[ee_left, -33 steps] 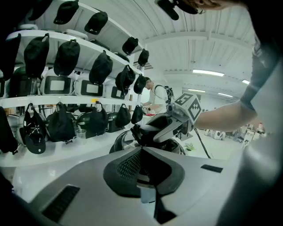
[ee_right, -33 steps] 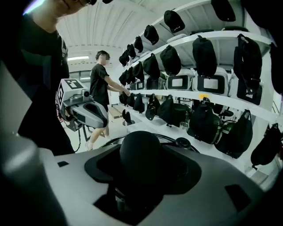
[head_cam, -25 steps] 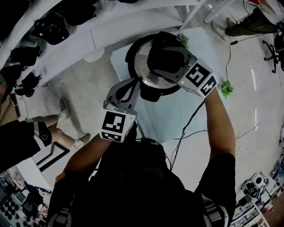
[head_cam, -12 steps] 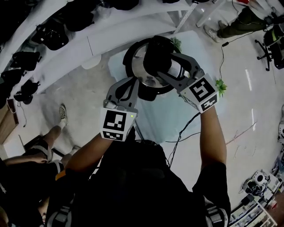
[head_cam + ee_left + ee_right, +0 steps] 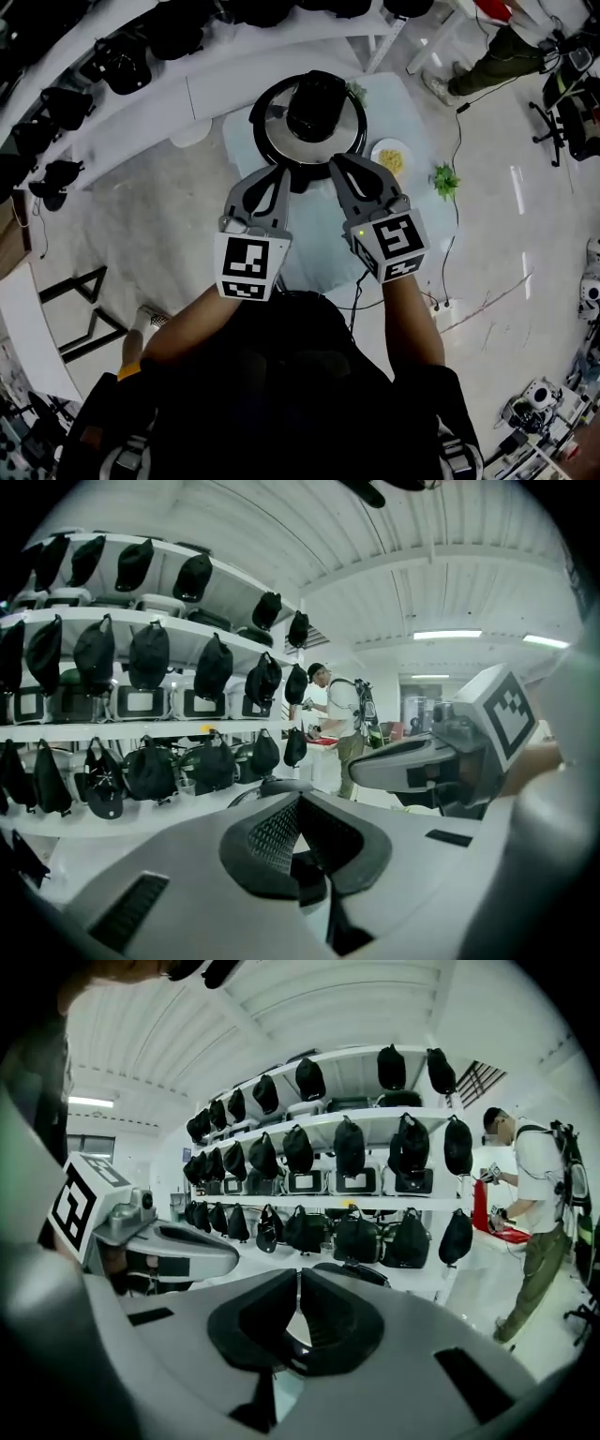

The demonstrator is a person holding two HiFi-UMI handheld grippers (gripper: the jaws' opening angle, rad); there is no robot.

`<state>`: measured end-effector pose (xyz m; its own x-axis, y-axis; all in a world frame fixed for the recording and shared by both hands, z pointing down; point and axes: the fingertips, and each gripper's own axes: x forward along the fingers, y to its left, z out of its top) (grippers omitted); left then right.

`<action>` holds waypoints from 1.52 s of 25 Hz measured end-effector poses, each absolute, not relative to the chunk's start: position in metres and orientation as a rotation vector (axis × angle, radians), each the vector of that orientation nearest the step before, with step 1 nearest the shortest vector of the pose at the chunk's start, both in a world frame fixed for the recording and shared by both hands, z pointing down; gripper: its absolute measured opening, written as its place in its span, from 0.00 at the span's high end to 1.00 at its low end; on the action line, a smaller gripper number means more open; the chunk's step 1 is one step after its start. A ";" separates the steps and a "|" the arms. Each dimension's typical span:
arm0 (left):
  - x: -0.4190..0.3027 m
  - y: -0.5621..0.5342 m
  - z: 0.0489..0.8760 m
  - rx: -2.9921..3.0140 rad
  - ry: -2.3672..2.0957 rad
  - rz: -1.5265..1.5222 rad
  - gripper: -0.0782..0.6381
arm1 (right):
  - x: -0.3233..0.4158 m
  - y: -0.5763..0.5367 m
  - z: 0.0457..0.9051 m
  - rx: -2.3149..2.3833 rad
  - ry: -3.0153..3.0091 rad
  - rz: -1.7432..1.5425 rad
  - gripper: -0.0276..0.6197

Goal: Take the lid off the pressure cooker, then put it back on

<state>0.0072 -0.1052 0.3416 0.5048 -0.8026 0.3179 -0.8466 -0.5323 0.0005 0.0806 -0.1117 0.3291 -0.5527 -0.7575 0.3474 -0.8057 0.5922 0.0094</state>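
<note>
Nearest, both forearms reach out over the pale blue table top [image 5: 314, 239]; the left gripper [image 5: 283, 172] hovers with its jaws pressed together on nothing; just to its right, the right gripper [image 5: 336, 162] is closing its jaws, pads all but meeting, nothing between them either; both point toward the far side. Just beyond their tips stands the black pressure cooker [image 5: 264, 111] on the table; its round silver lid [image 5: 281, 127] sits on top, black handle [image 5: 314, 103] at the centre, neither gripper on it. Right of the pot lies a small white plate [image 5: 379, 148] with yellow food; further right, a green sprig [image 5: 443, 179]. Far off, white shelves [image 5: 141, 621] carry rows of black bags [image 5: 150, 653]; a person [image 5: 539, 1213] stands at the far right.
</note>
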 end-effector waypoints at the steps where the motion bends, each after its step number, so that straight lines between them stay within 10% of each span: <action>1: 0.009 -0.096 0.341 2.576 -1.448 0.414 0.88 | 0.083 -0.102 0.327 1.282 -2.512 0.230 0.91; 38: 0.012 0.115 0.325 2.586 -1.470 0.413 0.88 | 0.088 0.124 0.323 1.504 -2.437 0.365 0.93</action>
